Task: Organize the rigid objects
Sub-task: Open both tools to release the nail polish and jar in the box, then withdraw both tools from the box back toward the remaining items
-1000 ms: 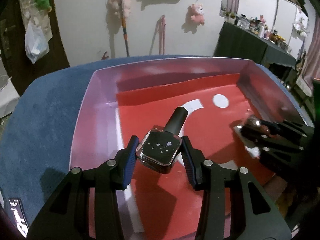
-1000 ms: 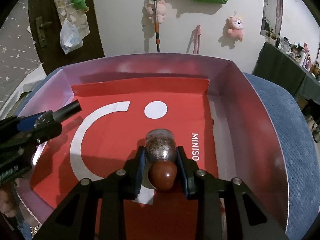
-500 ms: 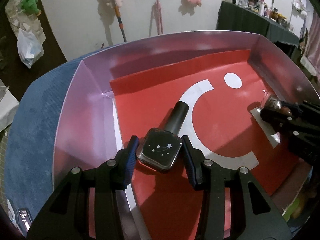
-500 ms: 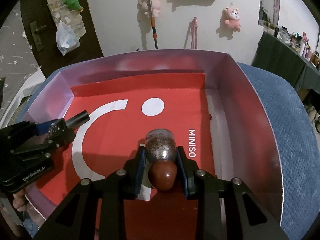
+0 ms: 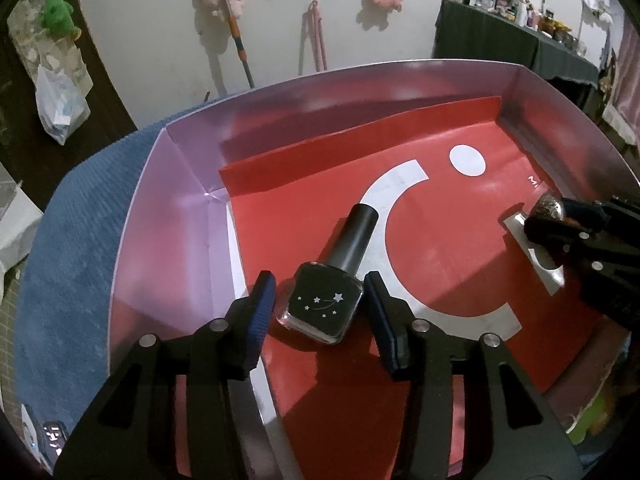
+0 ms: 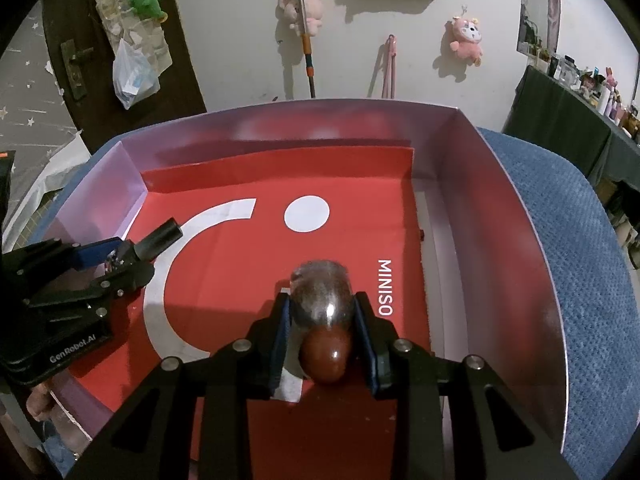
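Observation:
A square black nail polish bottle (image 5: 326, 300) with a star print and a black cap lies on the red floor of the box (image 5: 192, 216). My left gripper (image 5: 320, 304) is open around it, with a gap on each side. Its cap also shows in the right wrist view (image 6: 160, 238). My right gripper (image 6: 322, 332) is shut on a glittery bottle with a round brown-red cap (image 6: 322, 320), low over the box floor near the MINISO lettering. The left wrist view shows that bottle's end (image 5: 550, 206) at the right.
The box has tall pale walls (image 6: 512, 264) and sits on a blue carpeted surface (image 6: 580, 240). A white wall with hanging plush toys (image 6: 466, 38) is behind. A dark table with small items (image 5: 520, 32) stands at the back right.
My left gripper lowered into the box and its jaws opened off the black bottle, which now lies on the floor. My right gripper stayed shut on the glittery bottle and came lower.

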Available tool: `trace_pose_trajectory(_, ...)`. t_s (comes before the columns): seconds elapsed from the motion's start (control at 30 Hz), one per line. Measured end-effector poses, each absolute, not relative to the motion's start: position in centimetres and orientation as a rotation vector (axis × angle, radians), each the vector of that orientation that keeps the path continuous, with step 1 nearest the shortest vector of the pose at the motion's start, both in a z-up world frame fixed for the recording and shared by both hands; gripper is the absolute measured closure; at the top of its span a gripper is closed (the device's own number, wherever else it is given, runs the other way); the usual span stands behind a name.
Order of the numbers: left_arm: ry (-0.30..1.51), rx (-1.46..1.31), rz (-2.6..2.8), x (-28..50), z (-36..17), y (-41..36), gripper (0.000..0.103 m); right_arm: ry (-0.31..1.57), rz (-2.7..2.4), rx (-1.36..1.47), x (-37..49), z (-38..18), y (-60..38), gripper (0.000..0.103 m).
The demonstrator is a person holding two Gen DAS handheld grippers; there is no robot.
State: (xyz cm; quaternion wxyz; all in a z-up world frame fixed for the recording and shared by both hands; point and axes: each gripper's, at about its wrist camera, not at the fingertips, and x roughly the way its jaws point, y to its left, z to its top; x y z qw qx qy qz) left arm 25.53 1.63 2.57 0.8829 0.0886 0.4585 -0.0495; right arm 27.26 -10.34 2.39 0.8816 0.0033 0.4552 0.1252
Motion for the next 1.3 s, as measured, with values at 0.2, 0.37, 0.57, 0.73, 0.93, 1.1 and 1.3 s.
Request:
trace_pose_trajectory(0.2,0.945,0.173,-0.108,25.3,2.8,1.6,0.056,0.939,0.264,0.006,27.1,2.7,-10.4,0.052)
trace_pose_trajectory(0.37,0.933,0.164,-0.106,24.8,3.4,1.5,0.052,0.910,0.264,0.005,26.6,3.5,-10.4,0.040)
trace_pose_trajectory(0.57,0.878,0.164,-0.093,23.4,4.9,1.3,0.031,0.884,0.279,0.014,25.8,4.5,-10.4,0.032)
trace_pose_trajectory(0.73,0.844,0.154,-0.070,22.8,5.9,1.5,0.023,0.850,0.295,0.017,24.6,5.7,-10.4,0.028)
trace_pose_trajectory(0.93,0.871,0.072,-0.082,22.3,6.4,2.7,0.023,0.810,0.293,0.010,23.3,6.8,-10.7,0.018)
trace_pose_trajectory(1.1,0.832,0.074,-0.057,20.8,7.2,2.6,0.023,0.786,0.307,0.016,22.2,7.5,-10.9,0.012)
trace_pose_trajectory(1.3,0.782,0.103,-0.027,18.7,8.0,2.0,0.023,0.759,0.326,0.019,20.6,8.0,-10.9,0.003)
